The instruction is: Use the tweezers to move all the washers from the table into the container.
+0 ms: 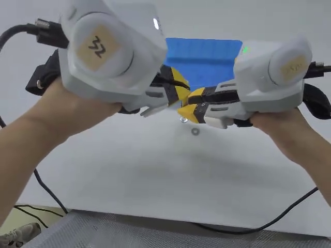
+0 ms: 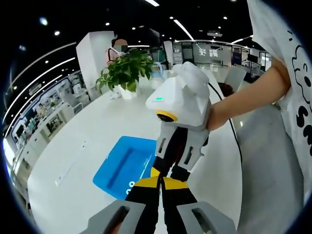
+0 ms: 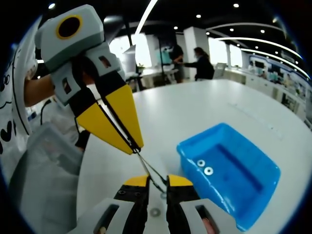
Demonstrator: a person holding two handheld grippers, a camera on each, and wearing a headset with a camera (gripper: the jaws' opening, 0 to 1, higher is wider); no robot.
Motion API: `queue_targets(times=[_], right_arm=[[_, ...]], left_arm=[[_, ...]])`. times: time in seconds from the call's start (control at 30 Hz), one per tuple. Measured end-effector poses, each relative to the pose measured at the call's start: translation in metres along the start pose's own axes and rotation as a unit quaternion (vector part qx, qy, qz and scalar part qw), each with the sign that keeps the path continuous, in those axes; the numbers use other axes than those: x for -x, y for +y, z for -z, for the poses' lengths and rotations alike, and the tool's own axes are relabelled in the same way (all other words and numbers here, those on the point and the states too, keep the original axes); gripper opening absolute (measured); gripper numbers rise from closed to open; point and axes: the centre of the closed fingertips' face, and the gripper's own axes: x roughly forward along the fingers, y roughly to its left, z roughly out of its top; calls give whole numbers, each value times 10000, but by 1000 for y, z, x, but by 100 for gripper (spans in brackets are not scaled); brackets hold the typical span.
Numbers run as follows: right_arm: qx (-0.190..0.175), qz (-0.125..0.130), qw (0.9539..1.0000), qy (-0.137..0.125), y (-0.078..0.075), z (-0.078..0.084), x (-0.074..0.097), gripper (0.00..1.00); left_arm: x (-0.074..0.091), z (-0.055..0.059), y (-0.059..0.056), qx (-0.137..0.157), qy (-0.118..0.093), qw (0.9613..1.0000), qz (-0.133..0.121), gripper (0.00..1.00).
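Now handling the tweezers (image 3: pixel 148 169).
Jaws of the left gripper (image 3: pixel 139 148) are pinching them (right gripper (image 3: pixel 157 183): cannot tell); a loose hold could be dropping them.

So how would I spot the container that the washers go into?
Start at the big white table. Out on its top lies an open, shallow, rectangular container. It is the one bright blue thing on all that white, and two small washers already lie inside it.
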Motion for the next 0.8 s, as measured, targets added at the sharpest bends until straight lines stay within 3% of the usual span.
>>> queue_targets(times=[0.27, 0.6, 0.8], right_arm=[[-38, 12, 10000, -8, 0, 4, -2, 9], [275, 73, 9995, 113, 3, 6, -1, 6], [488, 142, 9986, 163, 6, -2, 9, 5]], left_arm=[[-2, 1, -1, -40, 22, 10000, -3, 0], [-3, 0, -2, -54, 71, 10000, 45, 0], [4, -11, -5, -187, 11, 9998, 23, 0]])
